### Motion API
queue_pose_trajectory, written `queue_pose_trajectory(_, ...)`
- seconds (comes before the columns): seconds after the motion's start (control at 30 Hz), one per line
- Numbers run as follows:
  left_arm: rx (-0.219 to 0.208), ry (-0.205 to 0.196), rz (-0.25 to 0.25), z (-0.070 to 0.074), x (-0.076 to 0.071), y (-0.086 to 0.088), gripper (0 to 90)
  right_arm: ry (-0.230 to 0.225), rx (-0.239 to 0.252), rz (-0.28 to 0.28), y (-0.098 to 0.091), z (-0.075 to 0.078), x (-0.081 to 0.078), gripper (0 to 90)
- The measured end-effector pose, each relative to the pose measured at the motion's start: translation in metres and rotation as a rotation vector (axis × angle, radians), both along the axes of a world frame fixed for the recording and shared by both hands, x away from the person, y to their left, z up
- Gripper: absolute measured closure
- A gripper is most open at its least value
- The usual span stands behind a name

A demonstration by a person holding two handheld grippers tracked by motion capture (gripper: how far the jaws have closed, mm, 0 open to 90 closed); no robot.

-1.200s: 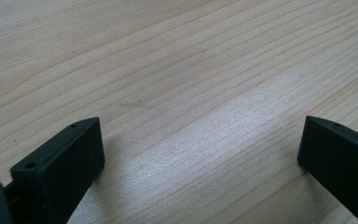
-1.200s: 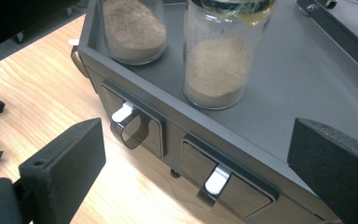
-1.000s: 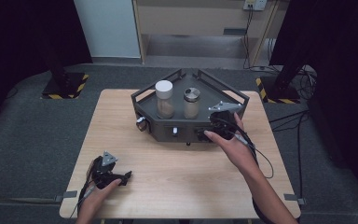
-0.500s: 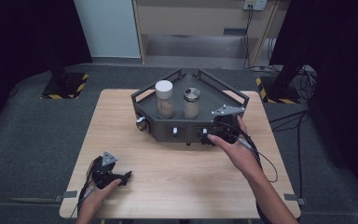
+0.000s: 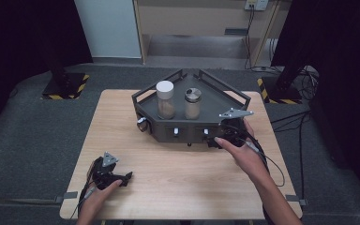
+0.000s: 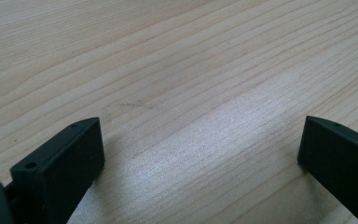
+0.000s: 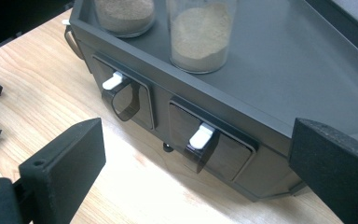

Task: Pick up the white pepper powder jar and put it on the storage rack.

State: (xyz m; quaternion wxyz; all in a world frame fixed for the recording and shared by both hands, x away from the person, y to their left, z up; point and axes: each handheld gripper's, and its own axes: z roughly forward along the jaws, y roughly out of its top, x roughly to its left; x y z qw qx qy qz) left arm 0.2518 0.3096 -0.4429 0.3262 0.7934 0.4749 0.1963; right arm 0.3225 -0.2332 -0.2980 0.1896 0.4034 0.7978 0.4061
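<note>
Wooden table point(image 5: 178, 173) carries a dark tray point(image 5: 225, 105) with two jars near its far edge. Right gripper point(image 5: 215, 140) hovers with jaws spread wide before the tray's white lever point(image 7: 201, 136), holding nothing. Left gripper point(image 5: 122, 180) rests near the front corner, jaws also spread.

jar tops: in the right gripper view both jars point(image 7: 200, 35) are cut off by the top edge, so lids are out of frame.
tray far side: the dark tray point(image 7: 279, 70) runs out past the top and right edges in the right gripper view.
right tool jaws: its right jaw is clipped by the right and bottom edges; from the high view the right tool point(image 5: 214, 140) is partly covered by the hand point(image 5: 241, 152).
left tool: in the high view the left tool point(image 5: 127, 177) is too small to read its jaw gap; the forearm is cut by the bottom edge.
tray labels: the white tabs point(image 7: 201, 136) are too small to read in the high view.
counter: the counter point(image 6: 177, 70) blurs toward the top of the left gripper view.
</note>
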Motion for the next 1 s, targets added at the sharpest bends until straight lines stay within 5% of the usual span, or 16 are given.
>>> queue_pose_trajectory(1.0, 0.000, 0.000, 0.000, 0.000, 0.000, 0.000, 0.0, 0.020, 0.007, -0.056, -0.039, -0.007, -0.012, 4.3)
